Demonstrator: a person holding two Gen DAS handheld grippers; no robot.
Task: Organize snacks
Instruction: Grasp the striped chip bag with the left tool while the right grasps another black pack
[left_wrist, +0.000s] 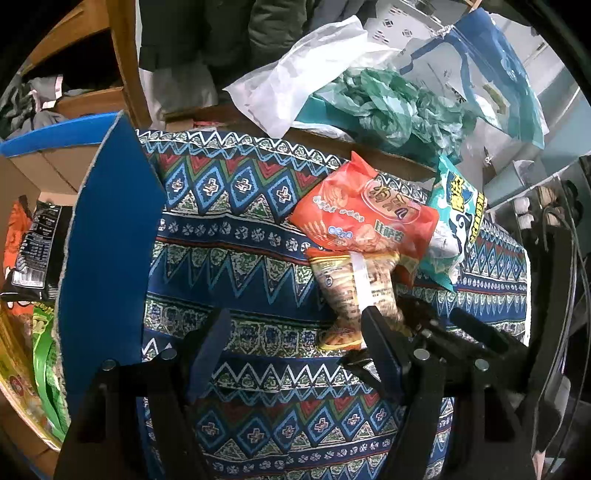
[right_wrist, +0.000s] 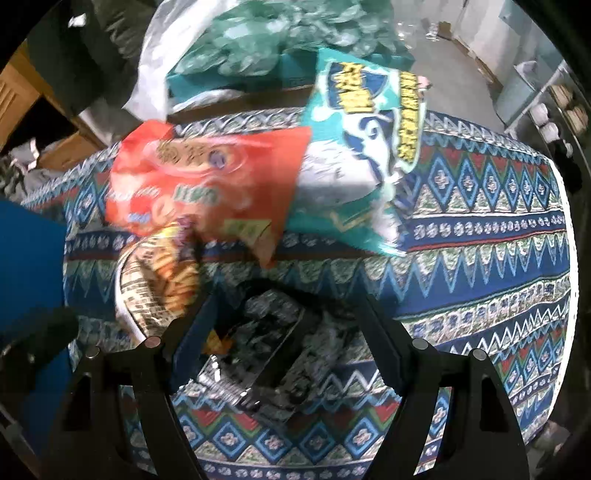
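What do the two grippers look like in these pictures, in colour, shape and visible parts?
Both the left gripper and the right gripper have matte black, angular frames with slotted cut-outs and round silver bolt heads. Their fingers are flat, dark navy pads that taper forward. No sleeves or markings show; thin dark cables hang at the left view's right edge.

Table cover: woven cloth, matt, printed zigzag pattern. Orange snack bag: glossy plastic film, crinkled. Teal snack bag: glossy film, silvery patch. Dark packet between right fingers: shiny, reflective film. Box flap: matt blue board. Green bag: thin, crumpled plastic.
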